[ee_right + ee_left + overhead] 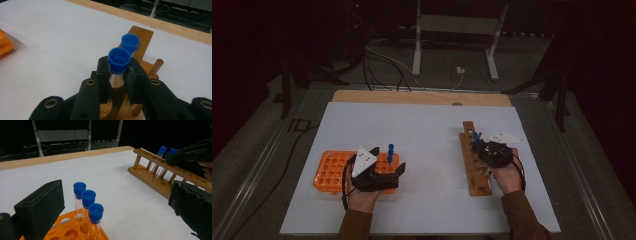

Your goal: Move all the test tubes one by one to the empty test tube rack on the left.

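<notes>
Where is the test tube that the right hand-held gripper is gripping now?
The gripped tube stands in the wooden rack at the table's right, between the right hand-held gripper jaws, beside another blue-capped tube.

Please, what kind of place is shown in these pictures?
Probably a laboratory-style recording setup, not a home. A white table holds a wooden tube rack and an orange tube rack with blue-capped test tubes. Behind it, cables trail over the floor of a dark room.

Dim high view, black surroundings; gripper views brighter (soft overhead light), slight blur, faint shadows.
</notes>
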The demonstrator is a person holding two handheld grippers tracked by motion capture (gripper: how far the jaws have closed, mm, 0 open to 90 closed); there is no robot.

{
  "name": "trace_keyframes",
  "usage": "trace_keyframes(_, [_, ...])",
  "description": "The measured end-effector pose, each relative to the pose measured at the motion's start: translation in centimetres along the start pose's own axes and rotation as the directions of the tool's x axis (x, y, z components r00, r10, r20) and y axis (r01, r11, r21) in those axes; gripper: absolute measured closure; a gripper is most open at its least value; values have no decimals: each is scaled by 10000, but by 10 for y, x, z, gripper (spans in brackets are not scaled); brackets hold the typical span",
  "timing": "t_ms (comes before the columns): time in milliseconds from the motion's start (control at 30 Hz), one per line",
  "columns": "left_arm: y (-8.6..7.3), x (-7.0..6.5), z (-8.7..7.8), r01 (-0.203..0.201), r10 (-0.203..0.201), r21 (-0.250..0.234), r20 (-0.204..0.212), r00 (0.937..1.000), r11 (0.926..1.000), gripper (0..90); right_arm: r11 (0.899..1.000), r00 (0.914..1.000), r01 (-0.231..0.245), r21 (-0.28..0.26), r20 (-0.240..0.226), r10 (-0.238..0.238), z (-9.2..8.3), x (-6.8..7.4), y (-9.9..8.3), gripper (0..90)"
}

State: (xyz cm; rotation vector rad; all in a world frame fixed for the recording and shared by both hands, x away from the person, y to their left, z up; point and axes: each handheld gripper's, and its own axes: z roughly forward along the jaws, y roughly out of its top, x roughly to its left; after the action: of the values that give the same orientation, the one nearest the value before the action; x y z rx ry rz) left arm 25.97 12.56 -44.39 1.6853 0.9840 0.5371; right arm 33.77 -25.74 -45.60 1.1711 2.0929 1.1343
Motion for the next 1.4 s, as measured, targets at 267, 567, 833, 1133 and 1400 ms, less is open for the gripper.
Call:
trace_keyframes(267, [1, 1, -1, 24, -25, -80, -65, 10000, 10000, 8, 9999, 9999, -118, -4, 125, 118, 2, 2, 0, 764])
trace_keyframes(567, [3, 0, -1, -21, 20, -120, -44, 10000, 9999, 8, 9999, 9996, -160, 0, 211, 159, 1, 5, 2, 771])
trace_keyframes(833, [4, 0, -1, -38, 38, -116, 23, 10000, 9999, 9, 9991, 9997, -197, -385, 141, 202, -8, 6, 10, 772])
trace_keyframes(1133, [4, -3, 1, -96, 97, -54, 128, 9999, 9999, 9, 9967, 9996, -194, -792, 180, 209, -23, 4, 19, 774])
trace_keyframes(1400, [4, -6, 4, -158, 158, -15, 209, 9997, 9999, 9, 9899, 9997, -157, -1408, 185, 185, -42, 5, 31, 774])
